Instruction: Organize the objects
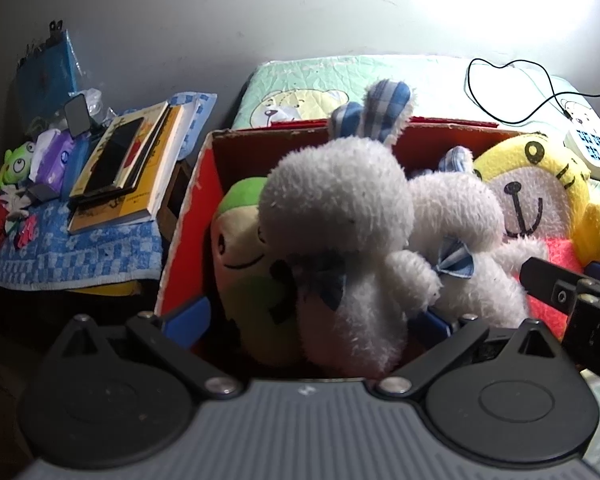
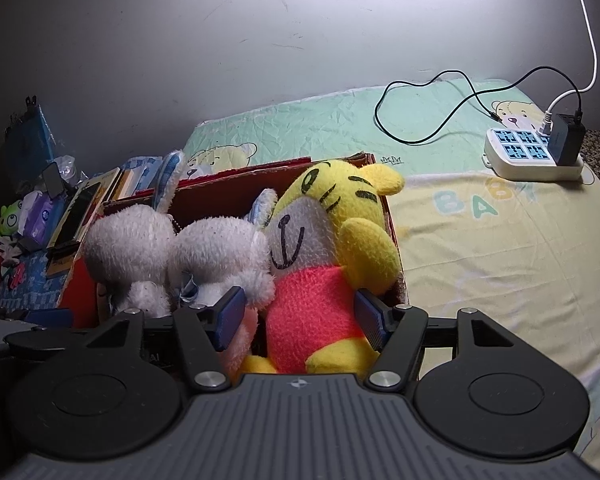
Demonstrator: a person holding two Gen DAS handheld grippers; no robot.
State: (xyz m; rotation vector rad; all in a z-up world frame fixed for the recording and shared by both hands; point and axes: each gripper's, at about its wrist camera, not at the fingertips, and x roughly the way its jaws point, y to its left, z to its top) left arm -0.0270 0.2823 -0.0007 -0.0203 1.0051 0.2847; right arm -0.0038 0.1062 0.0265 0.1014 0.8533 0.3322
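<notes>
The red cardboard box [image 2: 332,184] is packed to its rim with a yellow tiger plush [image 2: 328,240] and two white rabbits [image 1: 340,216]. The left gripper [image 1: 312,316] gapes wide around the nearer rabbit, gripping nothing. The right gripper [image 2: 300,316] brackets the tiger's pink belly, pads just beside it; open bedsheet [image 2: 500,260] lies right of the box.

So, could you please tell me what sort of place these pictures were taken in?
Most likely a bedroom, perhaps a child's. A bed sheet printed with bears and "BABY" covers a mattress against the wall, a red box of plush toys sits on it, and books are piled alongside.
</notes>
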